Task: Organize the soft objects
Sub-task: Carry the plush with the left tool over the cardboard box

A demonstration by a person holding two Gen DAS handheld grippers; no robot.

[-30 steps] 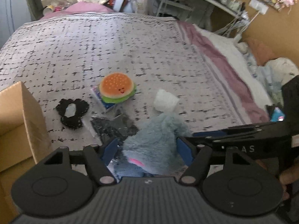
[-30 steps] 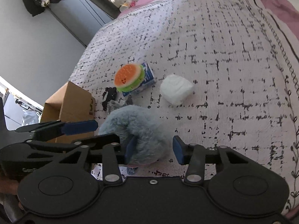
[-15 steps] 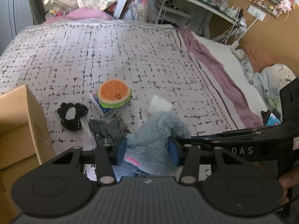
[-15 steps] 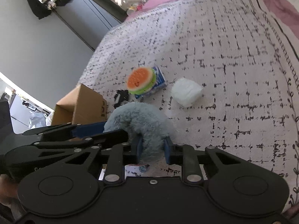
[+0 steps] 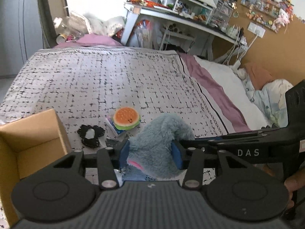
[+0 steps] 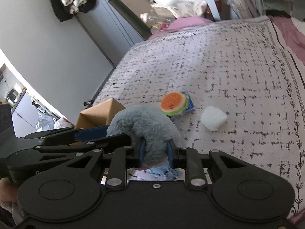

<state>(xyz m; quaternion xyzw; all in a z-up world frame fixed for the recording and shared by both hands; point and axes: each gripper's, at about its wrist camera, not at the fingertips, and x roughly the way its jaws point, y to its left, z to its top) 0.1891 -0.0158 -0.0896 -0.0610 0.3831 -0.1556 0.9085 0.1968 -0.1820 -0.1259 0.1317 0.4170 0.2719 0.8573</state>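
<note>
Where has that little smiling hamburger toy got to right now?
The hamburger plush lies on the patterned bedspread, on top of a small blue packet. It sits just beyond the grey plush toy, between the black lace piece and the white soft block.

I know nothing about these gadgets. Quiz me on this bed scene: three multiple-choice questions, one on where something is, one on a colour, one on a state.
1. Where does the cardboard box sit in the left wrist view?
A. left of the burger toy
B. on the desk
C. on the pink pillow

2. What colour is the fluffy plush toy?
A. yellow
B. grey-blue
C. red

3. How is that plush toy held?
A. by no gripper
B. lying loose in the box
C. by both grippers

Answers:
1. A, the box stands at the left edge, the burger toy further right.
2. B, its fur is grey-blue.
3. C, the left gripper and right gripper each have jaws pressing its fur.
</note>
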